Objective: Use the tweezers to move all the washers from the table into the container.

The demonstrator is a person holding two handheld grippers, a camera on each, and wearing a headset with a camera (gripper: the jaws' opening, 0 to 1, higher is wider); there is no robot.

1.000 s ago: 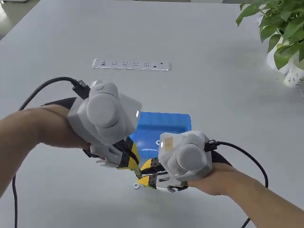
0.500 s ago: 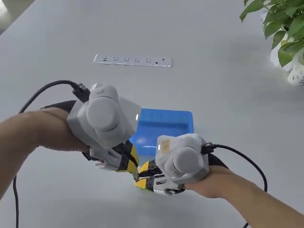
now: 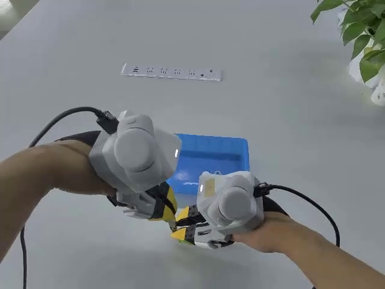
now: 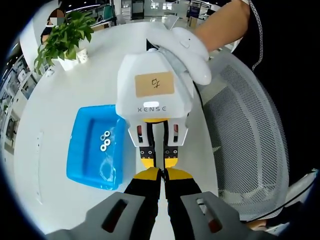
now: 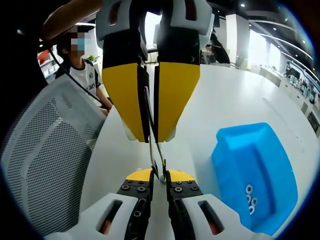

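The left gripper (image 3: 168, 212) and the right gripper (image 3: 180, 231) meet jaw to jaw just in front of the blue container (image 3: 216, 150). In the right gripper view, thin metal tweezers (image 5: 156, 155) run down from between the left gripper's (image 5: 152, 136) closed yellow pads into the right gripper's (image 5: 159, 176) own jaws, which are closed on their lower end. In the left gripper view, the left gripper (image 4: 162, 172) is shut, with the right gripper (image 4: 159, 159) directly facing it. Three washers (image 4: 104, 141) lie inside the container (image 4: 85, 160); they appear again as washers (image 5: 250, 193) in the right gripper view.
A white power strip (image 3: 171, 72) lies farther back on the grey table. A potted plant (image 3: 361, 30) stands at the far right corner. A mesh office chair (image 4: 250, 130) is beside the table's near edge, and a person (image 5: 82, 70) sits behind it.
The head camera has drifted, so the scene sits slightly higher. Both grippers stay pressed together. A washer seen on the table under the jaws a second ago is now hidden.
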